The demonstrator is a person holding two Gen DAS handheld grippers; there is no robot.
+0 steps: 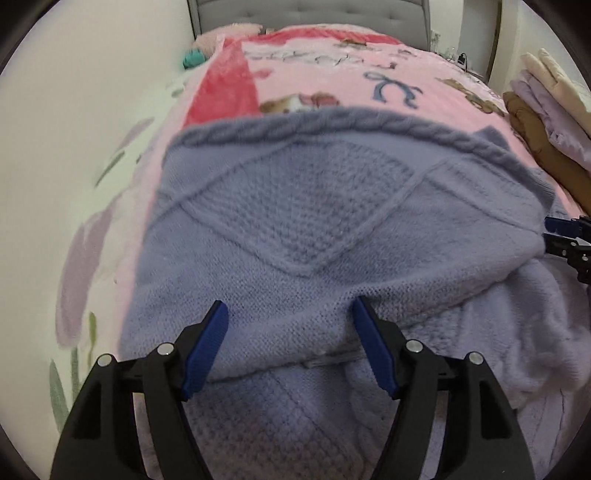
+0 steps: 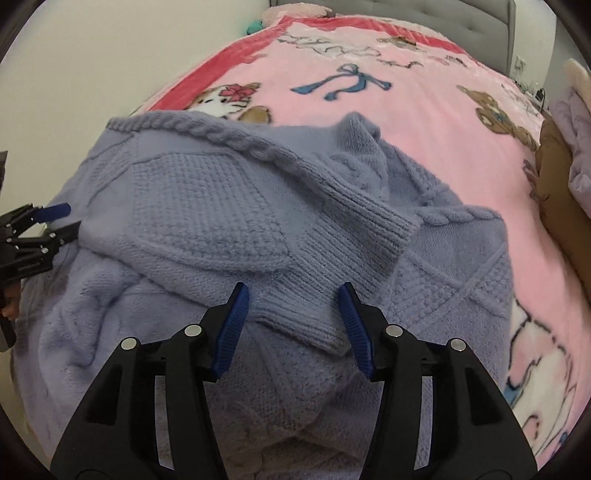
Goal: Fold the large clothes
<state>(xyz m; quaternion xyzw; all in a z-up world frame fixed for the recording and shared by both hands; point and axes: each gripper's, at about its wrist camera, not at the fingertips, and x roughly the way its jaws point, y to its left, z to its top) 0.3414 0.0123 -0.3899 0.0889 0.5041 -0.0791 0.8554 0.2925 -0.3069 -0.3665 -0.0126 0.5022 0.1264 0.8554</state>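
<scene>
A lavender knit sweater [image 1: 295,206] lies folded over itself on a pink cartoon-print blanket [image 1: 314,77]. My left gripper [image 1: 290,303] hovers open over the near edge of the folded layer, its blue pads apart and clear of the knit. At the right edge of the left wrist view, my right gripper [image 1: 565,240] shows beside the sweater's side. In the right wrist view the sweater [image 2: 207,206] has a ribbed sleeve cuff [image 2: 332,295] lying across it. My right gripper [image 2: 293,286] stands open with that cuff between its pads, which are not pressing on it. The left gripper [image 2: 48,225] shows at the far left.
The blanket [image 2: 424,110] covers a bed with a grey tufted headboard [image 1: 314,11]. A stack of folded clothes [image 1: 546,110] in brown, lilac and cream sits at the right side of the bed. A teal item [image 1: 194,59] lies near the pillow. A wall runs along the left.
</scene>
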